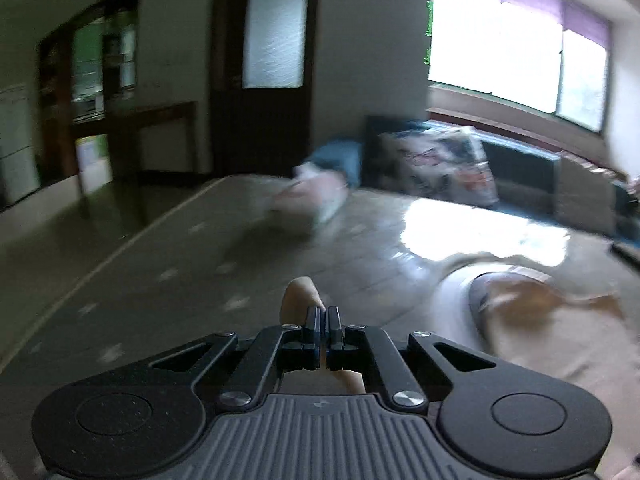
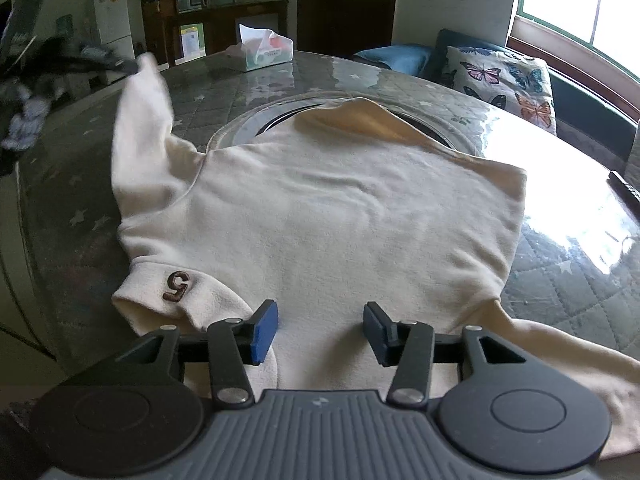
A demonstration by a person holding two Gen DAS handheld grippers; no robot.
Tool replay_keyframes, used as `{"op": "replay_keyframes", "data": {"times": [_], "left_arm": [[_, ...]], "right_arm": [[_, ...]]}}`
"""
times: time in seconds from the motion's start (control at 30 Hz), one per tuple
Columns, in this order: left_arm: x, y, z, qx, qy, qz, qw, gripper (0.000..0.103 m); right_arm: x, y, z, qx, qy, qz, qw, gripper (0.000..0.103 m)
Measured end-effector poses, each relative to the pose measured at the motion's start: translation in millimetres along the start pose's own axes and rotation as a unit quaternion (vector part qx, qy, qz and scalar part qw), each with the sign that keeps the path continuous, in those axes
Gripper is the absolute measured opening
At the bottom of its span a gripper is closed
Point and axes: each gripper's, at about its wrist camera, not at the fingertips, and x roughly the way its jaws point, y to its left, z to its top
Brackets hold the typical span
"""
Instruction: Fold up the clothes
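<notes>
A large round table (image 2: 560,248) with a grey quilted, star-printed cover under glossy clear plastic fills your view. A cream sweatshirt (image 2: 340,216) lies spread across its middle, body flat, long axis running from the near edge toward the far edge. Its far hem rides up over a round glass turntable (image 2: 256,124) at the table's centre.

One sleeve (image 2: 140,128) is lifted off the table at the left edge, rising up and away to where your left gripper (image 2: 120,65) pinches its cuff; in the left wrist view those jaws are pressed together on a rounded cream bit of cloth. That view is badly blurred. The other sleeve (image 2: 580,364) trails off toward the near right edge. A folded cuff with a brown embroidered "5" (image 2: 176,286) rests at the near left.

Your right gripper (image 2: 320,330) hovers just over the sweatshirt's near end, blue-padded jaws wide apart, holding nothing.

A tissue box (image 2: 264,54) stands at the far edge, well clear of the garment. A dark flat object (image 2: 626,192), too cropped to identify, lies at the right edge. Beyond, a butterfly cushion (image 2: 504,76) sits on a sofa.
</notes>
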Motion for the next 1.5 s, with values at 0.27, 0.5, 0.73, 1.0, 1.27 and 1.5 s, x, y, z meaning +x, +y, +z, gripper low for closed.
{"op": "replay_keyframes", "data": {"times": [0.27,0.5,0.73,1.0,1.27,1.5], "left_arm": [[12,30,-43,0.008,0.069,0.069,0.9952,0.005],[5,22,-33,0.009,0.065,0.064,0.9958,0.012],[11,-35,-33,0.048,0.074,-0.047,0.995,0.04],[27,-77,-43,0.104,0.087,-0.073,0.9881,0.056],[25,-78,-36,0.085,0.082,-0.071,0.9905,0.086],[21,-115,-38,0.103,0.068,-0.11,0.9862,0.1]], "right_arm": [[-2,0,0,-0.005,0.005,-0.007,1.0,0.053],[-3,-3,0,-0.001,0.006,-0.011,1.0,0.055],[-3,-3,0,-0.001,0.006,-0.011,1.0,0.056],[-3,-4,-2,0.0,0.004,-0.01,1.0,0.058],[-2,-5,-2,0.003,0.002,-0.008,1.0,0.059],[-1,-4,-1,0.004,-0.001,-0.008,1.0,0.059]]}}
